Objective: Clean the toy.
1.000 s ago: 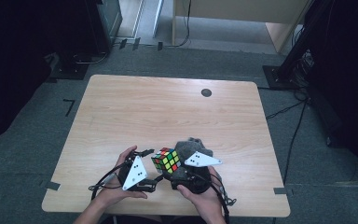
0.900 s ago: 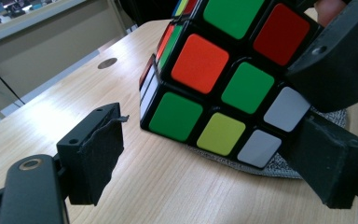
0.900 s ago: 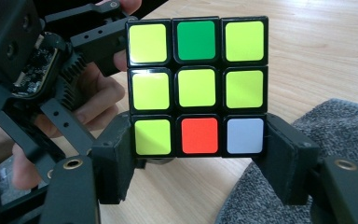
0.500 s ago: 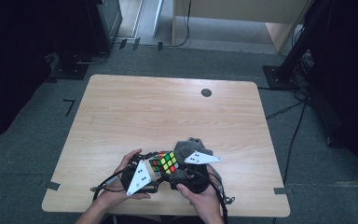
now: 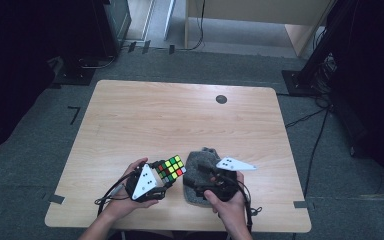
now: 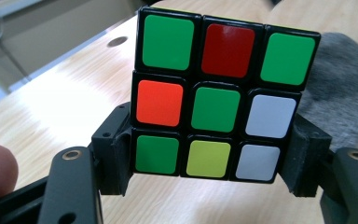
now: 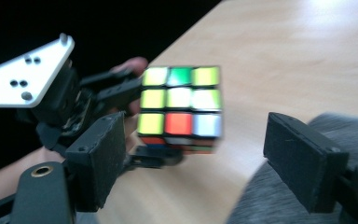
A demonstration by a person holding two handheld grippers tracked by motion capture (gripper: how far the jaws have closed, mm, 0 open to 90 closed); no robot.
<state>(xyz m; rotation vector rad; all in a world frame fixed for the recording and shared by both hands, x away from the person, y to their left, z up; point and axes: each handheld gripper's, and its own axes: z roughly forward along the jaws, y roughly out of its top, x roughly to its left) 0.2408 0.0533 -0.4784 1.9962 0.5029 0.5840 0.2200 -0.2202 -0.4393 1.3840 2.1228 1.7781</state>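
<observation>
Two grippers work near front table point(image 5: 130, 115) edge, far half free | left gripper point(image 5: 156, 172) clamps Rubik's cube point(image 5: 170, 167), now lifted, moved left from grey cloth point(image 5: 200, 167) | right gripper point(image 5: 207, 181) jaws apart over cloth

cube point(image 6: 216, 95): 1 | grey cloth point(image 5: 200, 172): 1 | table point(image 5: 180, 115): 1

Both grippers black w/ blocky rectangular jaws; left gripper point(image 5: 166, 172) at lower left of the high view, right gripper point(image 5: 203, 176) lower centre, each topped by a white-grey triangular plate w/ small dark holes. Brass-ringed screw holes sit at jaw bases; thin dark cables trail toward the bottom edge. Forearms bare, no sleeves seen.
</observation>
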